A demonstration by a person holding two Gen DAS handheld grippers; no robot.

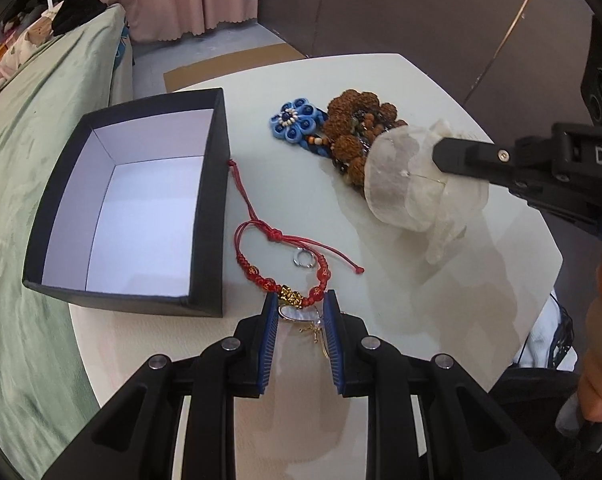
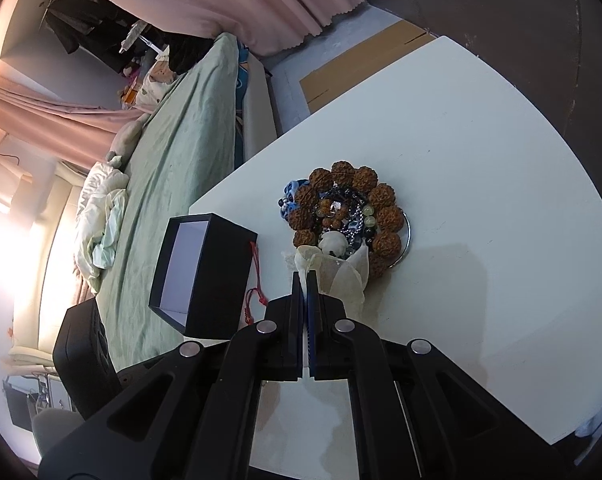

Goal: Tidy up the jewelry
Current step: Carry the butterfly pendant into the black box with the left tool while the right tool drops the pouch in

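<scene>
My left hand-held gripper (image 1: 301,312) sits low at six o'clock over the white bench (image 1: 401,80), its ribbed blue pads (image 1: 269,344) apart, with a thin gold-coloured chain piece (image 1: 313,326) lying between them. Just ahead lies a red braided cord bracelet (image 1: 285,276) with red beads and a gold charm, and a small silver ring (image 1: 304,259) inside its loop. At ten o'clock stands an open black cardboard box (image 1: 205,200), matte outside, plain white inside.

My right hand-held gripper (image 2: 304,276) is pinched together on a sheer, crinkled off-white pouch (image 1: 413,184), which hangs above the bench at two o'clock. Beyond it sits a heap: a bracelet of knobbly brown seed beads (image 2: 353,208), dark and pale glass beads mixed in, and a blue flower-shaped ornament (image 1: 293,120) at twelve o'clock. The letters "DA" show white on the right gripper's body. A green-sheeted bed (image 1: 29,160) flanks the bench at nine o'clock.
</scene>
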